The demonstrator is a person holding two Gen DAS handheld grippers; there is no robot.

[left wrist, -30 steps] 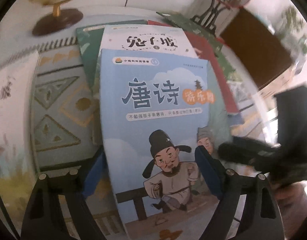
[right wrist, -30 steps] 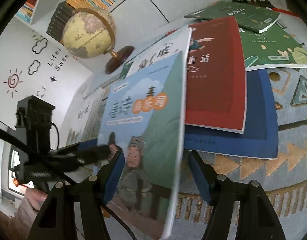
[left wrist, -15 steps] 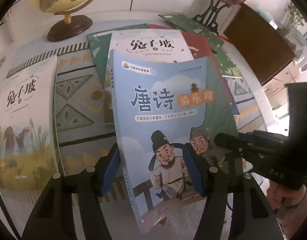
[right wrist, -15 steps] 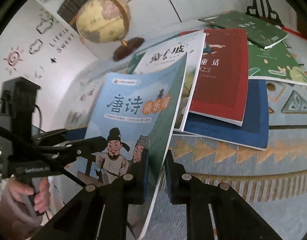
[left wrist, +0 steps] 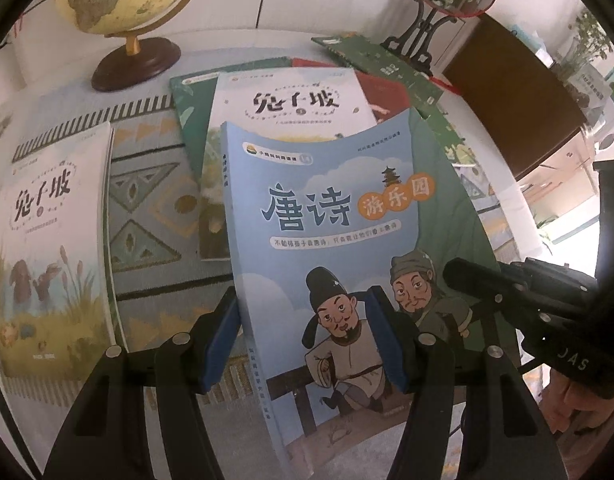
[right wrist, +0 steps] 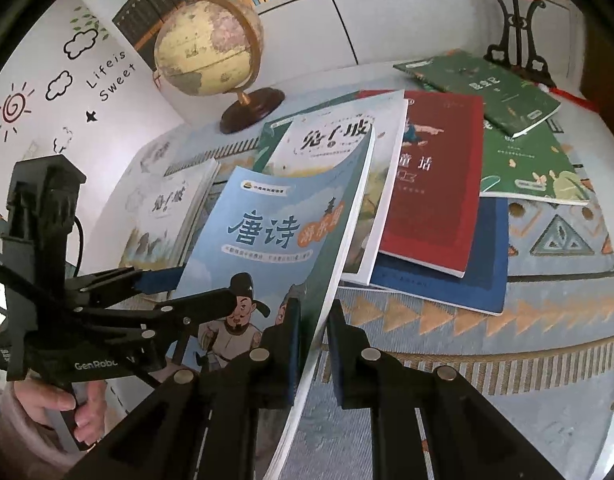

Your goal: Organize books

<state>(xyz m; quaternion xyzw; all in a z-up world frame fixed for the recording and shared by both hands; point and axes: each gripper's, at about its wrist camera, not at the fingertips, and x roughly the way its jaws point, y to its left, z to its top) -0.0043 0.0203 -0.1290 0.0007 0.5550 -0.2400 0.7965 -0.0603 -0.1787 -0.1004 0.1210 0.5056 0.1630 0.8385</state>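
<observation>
A light blue picture book [left wrist: 327, 200] [right wrist: 267, 232] with two cartoon men on its cover hangs tilted and bowed above the pile. My left gripper [left wrist: 303, 336] [right wrist: 187, 288] holds its spine side, one pad under the spine and the other pressing on the cover. My right gripper [right wrist: 313, 332] is shut on the book's page edge near the bottom corner; one of its fingers [left wrist: 487, 284] shows in the left wrist view. Under the book lies a white book [left wrist: 291, 104] [right wrist: 335, 140] on a green one.
A second white book [left wrist: 47, 240] [right wrist: 167, 208] lies left on the patterned runner [right wrist: 507, 340]. Red [right wrist: 435, 184], dark blue [right wrist: 467, 272] and green books [right wrist: 527, 160] overlap at right. A globe [right wrist: 211, 52] and a black ornament stand [right wrist: 515, 20] are behind. A hand [right wrist: 47, 400] holds the left gripper.
Both grippers stood open astride the blue book, then closed on it. The book has since come up off the pile and both grippers have risen with it.
</observation>
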